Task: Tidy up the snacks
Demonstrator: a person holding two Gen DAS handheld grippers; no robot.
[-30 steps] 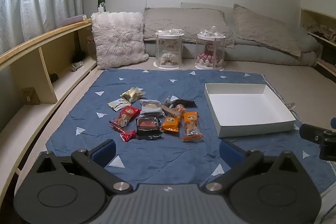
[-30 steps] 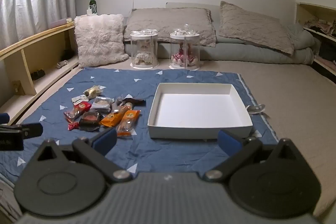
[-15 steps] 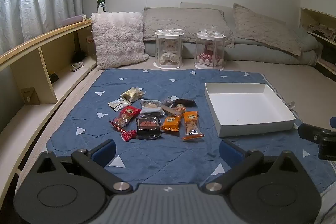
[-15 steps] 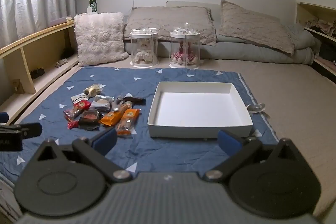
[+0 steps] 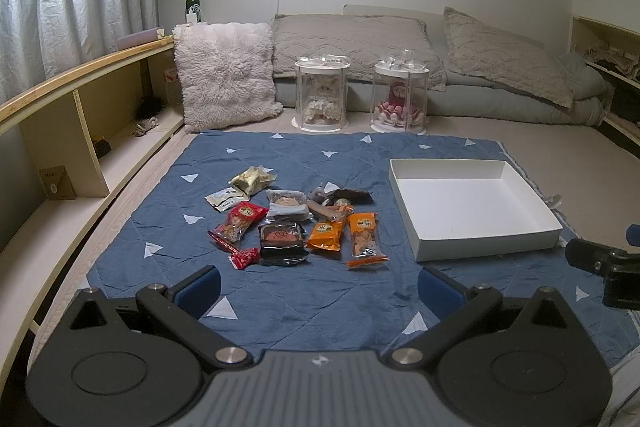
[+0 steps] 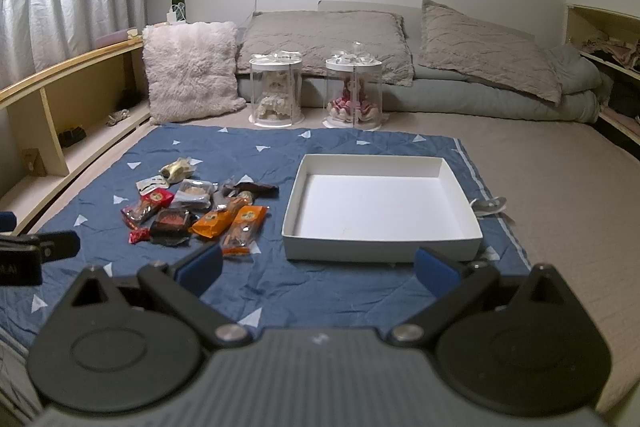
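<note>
Several snack packets lie in a loose cluster on a blue mat [image 5: 320, 291]: two orange packets [image 5: 362, 231], a dark tray pack [image 5: 282, 241], red packets [image 5: 240, 221] and a gold one [image 5: 252, 179]. A white shallow box [image 5: 480, 243] stands empty to their right; it also shows in the right wrist view [image 6: 380, 245]. My left gripper [image 5: 318, 287] is open and empty, held short of the cluster. My right gripper [image 6: 318, 267] is open and empty, in front of the box, with the snacks [image 6: 200, 207] to its left.
Two clear cylinder cases with dolls [image 5: 322, 99] stand behind the mat. A fluffy pillow [image 5: 226, 77] and grey cushions [image 5: 352, 43] lie at the back. A wooden shelf [image 5: 80, 131] runs along the left. Each gripper shows at the edge of the other's view [image 5: 608, 267].
Both views have shifted very slightly; nothing on the mat has moved and both grippers stay open.
</note>
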